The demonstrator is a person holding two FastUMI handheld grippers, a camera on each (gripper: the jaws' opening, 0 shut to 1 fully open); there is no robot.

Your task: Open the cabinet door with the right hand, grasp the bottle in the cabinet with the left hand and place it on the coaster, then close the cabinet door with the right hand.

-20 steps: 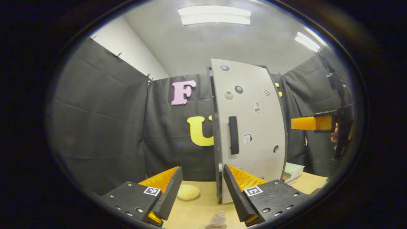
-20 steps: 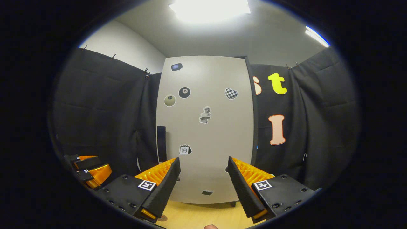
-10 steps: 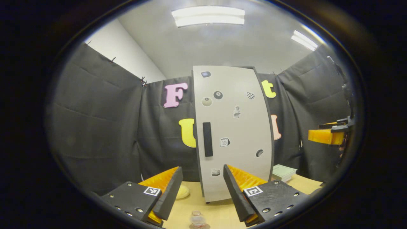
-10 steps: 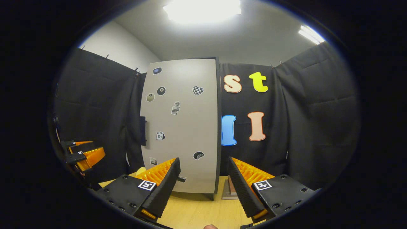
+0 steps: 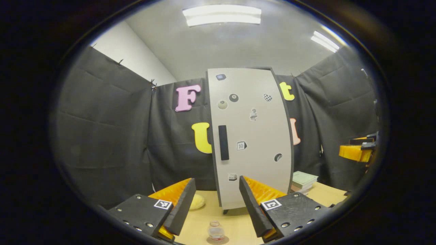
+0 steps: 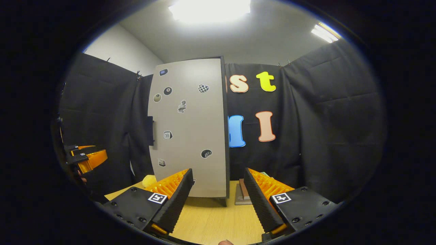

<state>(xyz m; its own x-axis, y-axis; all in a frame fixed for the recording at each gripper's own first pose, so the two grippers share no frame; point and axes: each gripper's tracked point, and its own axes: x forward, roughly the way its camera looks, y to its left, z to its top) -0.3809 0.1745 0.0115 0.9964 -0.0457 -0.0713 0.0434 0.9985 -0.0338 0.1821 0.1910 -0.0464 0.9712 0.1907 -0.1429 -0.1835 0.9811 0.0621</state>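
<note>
The cabinet door had swung shut, the bottle stood on its coaster, both grippers hung released and empty, so the task looked finished.

Swung fully shut now, the cabinet door, which stood ajar a second ago. Drawn back from it, both tongs, the right tongs well clear of the door front. Risen into fuller sight low between the left tongs: the bottle on its coaster.
</note>
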